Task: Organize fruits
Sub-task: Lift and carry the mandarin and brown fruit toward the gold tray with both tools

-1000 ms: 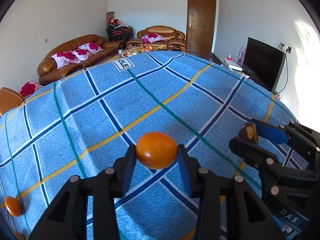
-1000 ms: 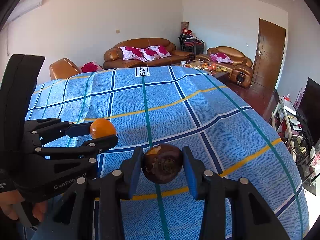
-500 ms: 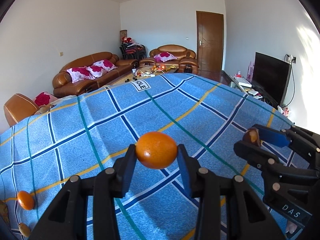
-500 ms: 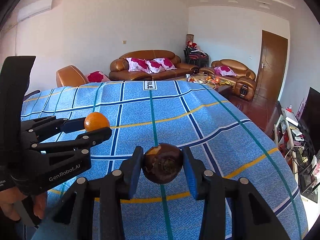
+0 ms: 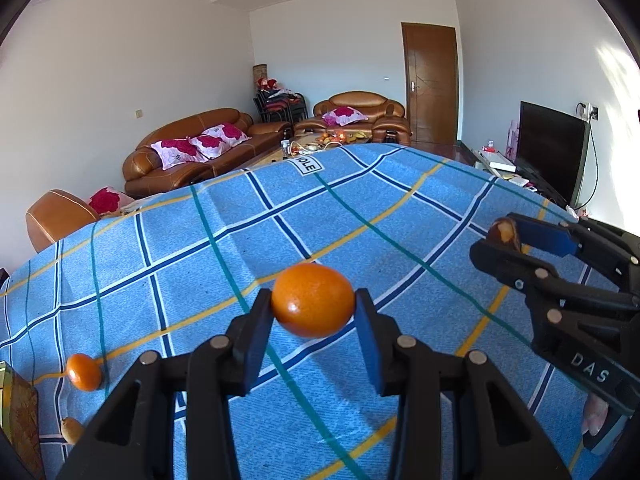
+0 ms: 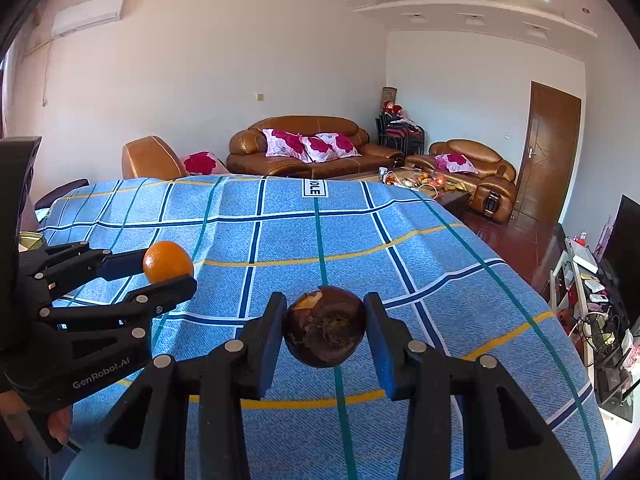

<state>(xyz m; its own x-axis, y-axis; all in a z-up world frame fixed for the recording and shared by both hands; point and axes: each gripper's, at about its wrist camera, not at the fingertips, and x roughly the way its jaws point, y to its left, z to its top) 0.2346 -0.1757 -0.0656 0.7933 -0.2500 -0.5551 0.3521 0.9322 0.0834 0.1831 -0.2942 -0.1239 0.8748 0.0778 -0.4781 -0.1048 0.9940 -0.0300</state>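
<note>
My left gripper (image 5: 314, 310) is shut on an orange (image 5: 313, 300) and holds it above the blue plaid cloth (image 5: 360, 216). It also shows in the right wrist view (image 6: 160, 272), at the left, with the orange (image 6: 168, 267). My right gripper (image 6: 325, 328) is shut on a dark brown round fruit (image 6: 325, 332), also above the cloth (image 6: 280, 240). In the left wrist view the right gripper (image 5: 508, 236) is at the right with the brown fruit (image 5: 503, 233). A second orange (image 5: 83, 372) lies on the cloth at the lower left.
A yellowish fruit (image 5: 71, 430) lies at the lower left beside a brown box edge (image 5: 20, 420). Brown sofas (image 6: 308, 148) with pink cushions, a low table (image 5: 328, 142), a door (image 5: 430, 88) and a TV (image 5: 550, 152) stand beyond the cloth.
Both grippers have tilted up with their fruits, so more of the room and ceiling shows. The second orange sits further into the left wrist view.
</note>
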